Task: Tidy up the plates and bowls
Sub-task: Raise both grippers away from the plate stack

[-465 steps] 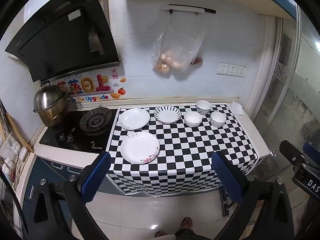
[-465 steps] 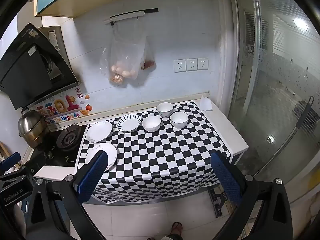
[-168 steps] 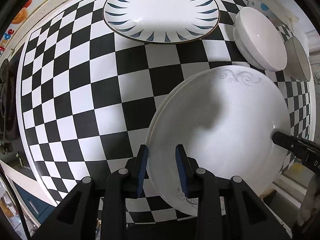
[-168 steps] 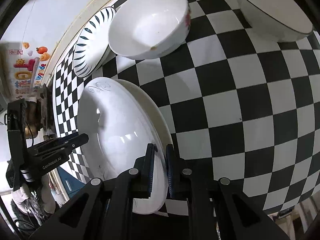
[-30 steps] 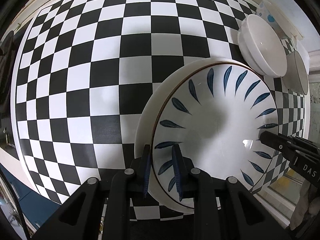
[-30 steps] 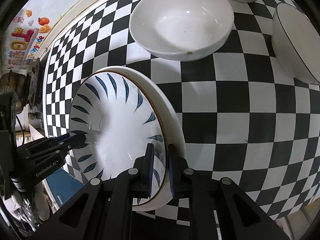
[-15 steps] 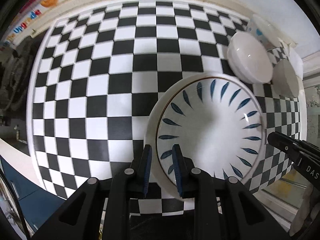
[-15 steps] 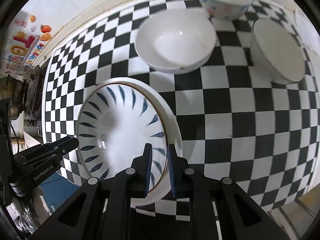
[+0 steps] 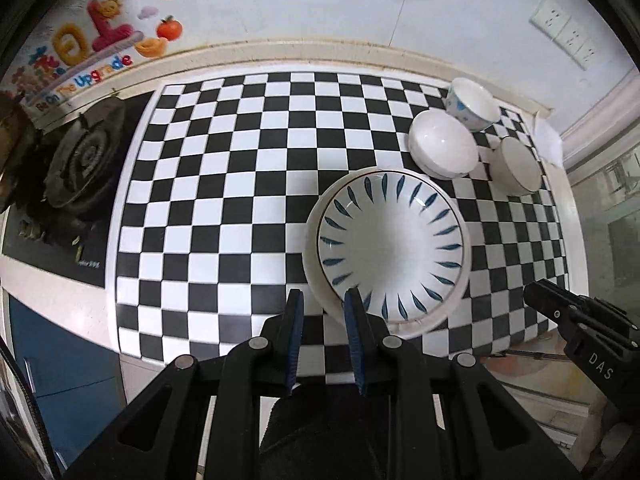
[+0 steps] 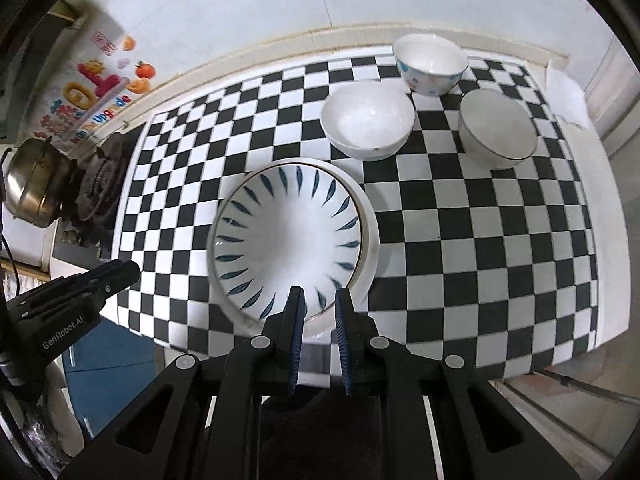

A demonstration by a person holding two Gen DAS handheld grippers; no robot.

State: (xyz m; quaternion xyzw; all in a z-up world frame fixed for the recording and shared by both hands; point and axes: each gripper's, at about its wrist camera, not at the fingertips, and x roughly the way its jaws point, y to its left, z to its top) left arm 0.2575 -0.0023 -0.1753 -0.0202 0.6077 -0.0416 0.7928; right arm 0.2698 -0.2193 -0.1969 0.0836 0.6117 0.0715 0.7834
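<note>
A white plate with blue leaf marks (image 9: pixel 392 244) (image 10: pixel 288 228) lies on top of a stack of white plates (image 9: pixel 310 256) (image 10: pixel 372 240) on the checkered counter (image 9: pixel 224 200). My left gripper (image 9: pixel 322 300) hovers above the stack's near edge, jaws narrowly apart and empty. My right gripper (image 10: pixel 318 294) hovers at the stack's near edge, jaws narrowly apart and empty. Behind the stack stand a plain white bowl (image 9: pixel 442 146) (image 10: pixel 368 124), a blue-flowered bowl (image 9: pixel 472 106) (image 10: pixel 430 64) and a dark-rimmed bowl (image 9: pixel 520 164) (image 10: pixel 496 128).
A gas burner (image 9: pixel 80 168) (image 10: pixel 100 184) and a steel pot (image 10: pixel 32 184) are on the hob at the left. The counter's front edge drops to the floor. A folded cloth (image 10: pixel 564 92) lies at the far right corner.
Both grippers have let go of the blue-patterned plate and pulled back and up from the stack. The plate now rests on the stack.
</note>
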